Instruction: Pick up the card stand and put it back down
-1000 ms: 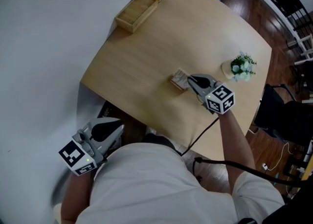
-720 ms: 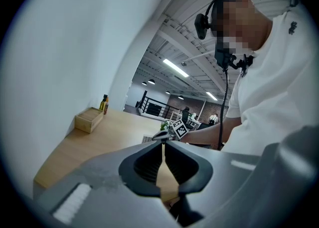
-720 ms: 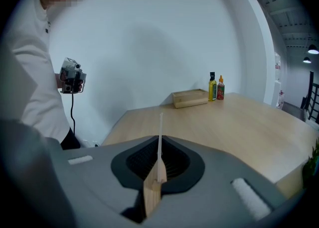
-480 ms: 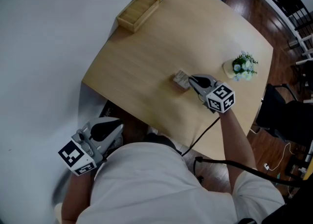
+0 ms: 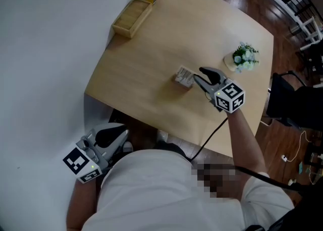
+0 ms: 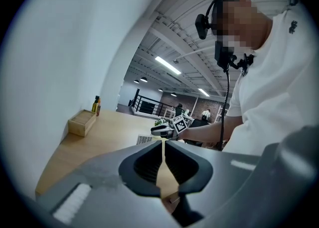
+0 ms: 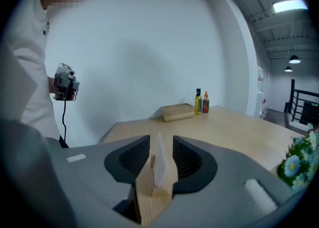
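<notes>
Right tongs (image 5: 200, 77) spread around the small wooden card stand (image 5: 184, 77)!
Jaws just opening, stand loose between them on the pale wooden surface (image 5: 151, 53), left of the white-flowered pot (image 5: 244, 58); left tongs (image 5: 120, 135) pressed together, empty.

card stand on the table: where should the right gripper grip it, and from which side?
Grip the wooden base of the card stand, pads on its two long sides, coming low from the end where the card shows edge-on. The thin upright card would likely bend if squeezed. The right gripper is lined up so: jaws just opened, stand between them, unpressed.
</notes>
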{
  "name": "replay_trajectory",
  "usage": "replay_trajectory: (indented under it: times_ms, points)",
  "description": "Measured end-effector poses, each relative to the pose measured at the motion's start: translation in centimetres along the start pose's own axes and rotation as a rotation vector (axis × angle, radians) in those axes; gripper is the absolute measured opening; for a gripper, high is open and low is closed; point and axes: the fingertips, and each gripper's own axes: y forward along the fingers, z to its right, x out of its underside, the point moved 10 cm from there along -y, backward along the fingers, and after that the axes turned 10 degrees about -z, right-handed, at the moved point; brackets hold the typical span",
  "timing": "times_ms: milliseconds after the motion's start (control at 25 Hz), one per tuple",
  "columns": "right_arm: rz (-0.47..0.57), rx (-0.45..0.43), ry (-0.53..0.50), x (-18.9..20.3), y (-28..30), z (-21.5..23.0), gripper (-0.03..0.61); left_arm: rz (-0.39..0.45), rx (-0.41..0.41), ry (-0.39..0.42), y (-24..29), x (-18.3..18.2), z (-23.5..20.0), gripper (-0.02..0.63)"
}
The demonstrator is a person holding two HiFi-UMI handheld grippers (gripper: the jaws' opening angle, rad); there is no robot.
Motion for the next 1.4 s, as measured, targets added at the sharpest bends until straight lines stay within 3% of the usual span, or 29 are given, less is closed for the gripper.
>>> replay_trajectory:
  times_ms: [200,520,1000,1400]
  points:
    - [0.022,0.152,0.035,-0.3,-4.6,-4.5,0.141,-0.018,0.068,0.063,-1.4,-0.2,-0.4,0.017]
    - [0.025,0.320,0.155,2.4,-10.7,-17.5,0.147,-0.015,0.198,0.156,-4.8,0.1,-1.3,0.017]
    - [0.043,0.377,0.331,4.8,-15.1,-36.5,0.160,-0.036,0.272,0.196,-9.9,2.7,-1.1,0.017]
    - [0.039,0.405,0.313,4.7,-15.8,-43.3,0.160,-0.050,0.342,0.261,-9.4,3.4,1.4,0.017]
